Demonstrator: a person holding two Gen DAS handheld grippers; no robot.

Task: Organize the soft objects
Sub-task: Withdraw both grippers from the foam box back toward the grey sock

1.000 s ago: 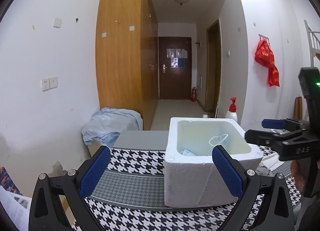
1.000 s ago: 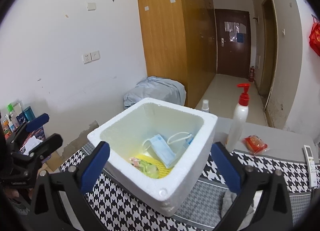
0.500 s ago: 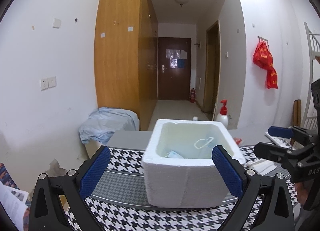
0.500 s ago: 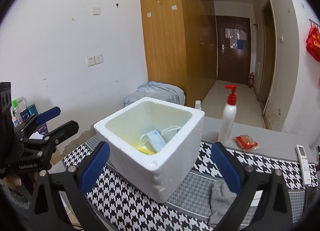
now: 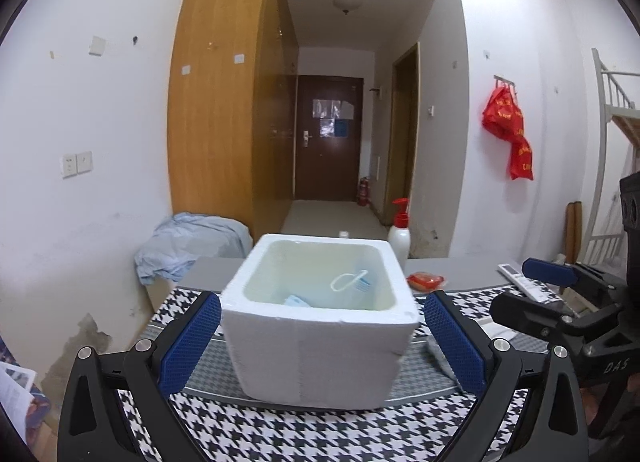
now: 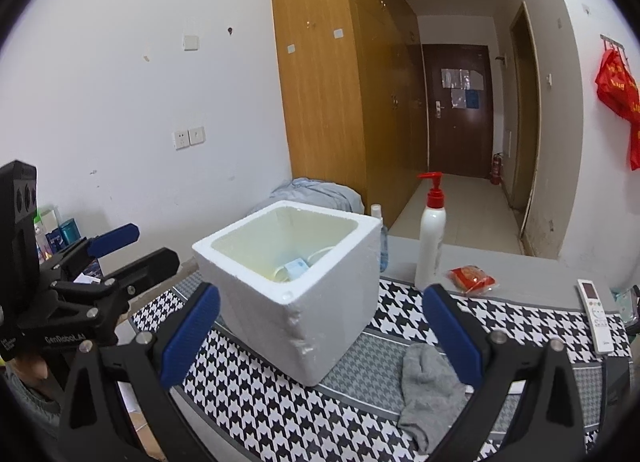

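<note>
Standing wide apart and empty, the left gripper [image 5: 322,338] and right gripper [image 6: 320,336] frame a white foam box [image 6: 296,282], a grey sock [image 6: 430,386] lying near the right gripper's right fingertip.

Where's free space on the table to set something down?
Bare houndstooth cloth in front of and left of the foam box; a grey strip of table behind the red packet. Crowded right of the box: grey sock, pump bottle, remote.
</note>
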